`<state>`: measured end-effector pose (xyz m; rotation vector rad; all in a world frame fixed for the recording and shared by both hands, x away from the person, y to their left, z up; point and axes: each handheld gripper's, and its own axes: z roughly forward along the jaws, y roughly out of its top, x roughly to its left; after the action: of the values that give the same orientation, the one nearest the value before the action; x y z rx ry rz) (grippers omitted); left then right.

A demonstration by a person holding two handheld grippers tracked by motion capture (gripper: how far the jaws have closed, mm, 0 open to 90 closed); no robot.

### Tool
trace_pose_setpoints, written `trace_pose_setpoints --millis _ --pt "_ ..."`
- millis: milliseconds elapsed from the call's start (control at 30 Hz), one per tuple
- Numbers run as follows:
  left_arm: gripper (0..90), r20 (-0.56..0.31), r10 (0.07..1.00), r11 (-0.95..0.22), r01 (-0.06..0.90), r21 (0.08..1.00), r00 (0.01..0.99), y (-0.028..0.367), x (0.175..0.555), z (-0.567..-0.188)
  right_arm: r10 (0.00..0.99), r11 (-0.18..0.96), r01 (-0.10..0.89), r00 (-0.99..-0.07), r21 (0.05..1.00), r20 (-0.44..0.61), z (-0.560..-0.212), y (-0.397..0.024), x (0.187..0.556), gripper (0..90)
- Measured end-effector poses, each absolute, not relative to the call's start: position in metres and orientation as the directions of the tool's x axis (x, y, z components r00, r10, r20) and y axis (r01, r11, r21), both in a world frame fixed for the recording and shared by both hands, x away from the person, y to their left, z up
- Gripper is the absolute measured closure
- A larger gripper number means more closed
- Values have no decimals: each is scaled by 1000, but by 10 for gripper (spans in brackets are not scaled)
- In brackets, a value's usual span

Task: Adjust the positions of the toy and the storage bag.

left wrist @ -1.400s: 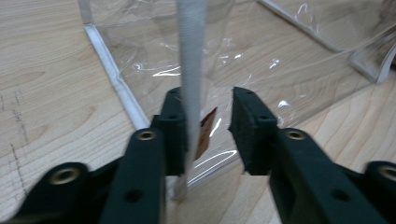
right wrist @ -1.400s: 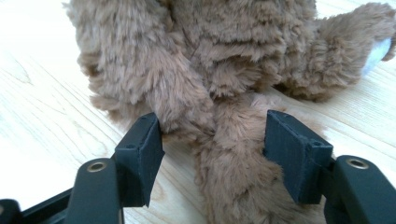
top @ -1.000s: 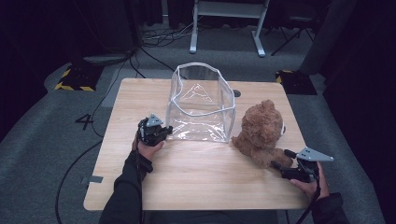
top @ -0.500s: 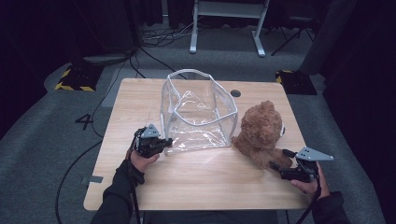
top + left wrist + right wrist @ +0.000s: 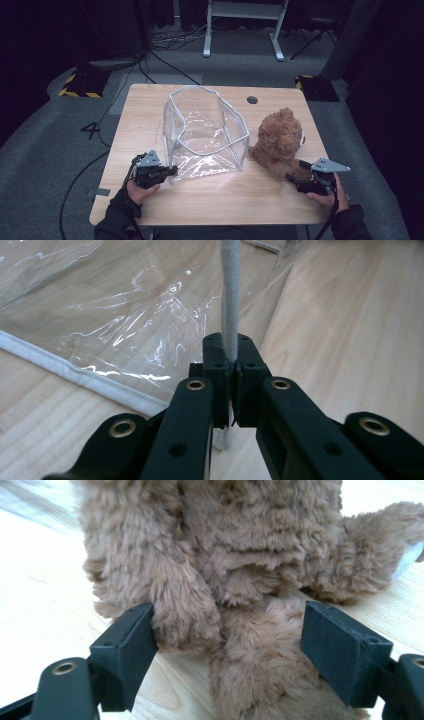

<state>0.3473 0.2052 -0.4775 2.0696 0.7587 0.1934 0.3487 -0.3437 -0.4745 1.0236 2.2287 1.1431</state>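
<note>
Left gripper view shows the left gripper (image 5: 231, 375) clamped tight on the white corded edge (image 5: 229, 300) of the clear plastic bag (image 5: 125, 315), the cord running straight up from between the closed jaws. The grip sits on a thin trim only, so a pull at an angle could let the cord slide out, and the soft bag could then slump and close its mouth.

In the high view the bag (image 5: 207, 135) stands open in the middle of the surface (image 5: 240, 200), and the teddy bear (image 5: 278, 142) sits just beside it toward the right gripper (image 5: 295, 179).

In the right gripper view, the right gripper (image 5: 227, 640) has its jaws spread wide around the bear's lower body, having just been closing a little. One pad touches the fur of a limb (image 5: 182, 610); the other stands apart from the plush. A grasp here may catch only a limb or loose fur, and the bear (image 5: 225, 555) could swing, sag or drop short of the bag's rim. Dragging it sideways could also knock the bag over.
</note>
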Motion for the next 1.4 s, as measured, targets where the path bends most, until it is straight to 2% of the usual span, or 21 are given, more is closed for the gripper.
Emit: trace_pose_setpoints --millis 67,100,167,233,267,300,400,567,633,700,800,867,933,1133,1300,1400 --pt "859 -141 599 -396 445 803 788 209 344 -478 776 388 419 -629 821 -46 -476 -344 350 225" --pt "800 -145 607 -381 447 810 781 212 343 -478 778 388 419 -626 821 -48 -476 -344 350 224" --pt "600 -159 654 -337 473 814 739 215 340 -477 782 382 420 -621 823 -46 -476 -345 350 225" --pt "508 -136 686 -333 475 814 715 219 337 -476 782 380 419 -621 825 -45 -476 -346 350 224" --pt "386 -121 707 -334 480 811 697 221 336 -476 783 379 417 -621 826 -46 -475 -346 349 224" --pt "386 -120 727 -327 494 806 676 222 335 -476 783 379 417 -621 826 -46 -475 -346 349 224" --pt "233 -80 751 -359 508 783 655 225 336 -476 779 385 414 -625 825 -50 -475 -345 349 226" --pt "199 -66 805 -324 530 783 590 235 338 -476 776 387 406 -628 828 -55 -474 -347 348 231" --pt "258 -83 792 -313 518 796 605 242 335 -475 779 383 406 -625 830 -53 -473 -348 347 234" --pt "257 -81 771 -317 491 811 632 247 327 -472 780 383 406 -624 830 -55 -473 -348 347 234" --pt "246 -48 821 -293 492 820 570 253 321 -468 779 384 406 -625 830 -55 -473 -349 347 234" --pt "243 -77 851 -231 502 833 519 262 325 -467 778 386 405 -626 829 -56 -473 -349 347 236" --pt "242 -125 871 -159 513 844 476 272 335 -467 774 389 400 -631 830 -60 -472 -348 347 236" --pt "229 -111 914 -126 533 837 389 275 376 -469 769 392 391 -636 833 -63 -471 -348 346 239" --pt "257 1 943 -185 520 834 334 259 408 -476 766 390 386 -640 836 -61 -470 -347 344 240" --pt "291 26 940 -213 528 822 339 248 421 -485 762 391 376 -644 840 -67 -467 -345 342 239"
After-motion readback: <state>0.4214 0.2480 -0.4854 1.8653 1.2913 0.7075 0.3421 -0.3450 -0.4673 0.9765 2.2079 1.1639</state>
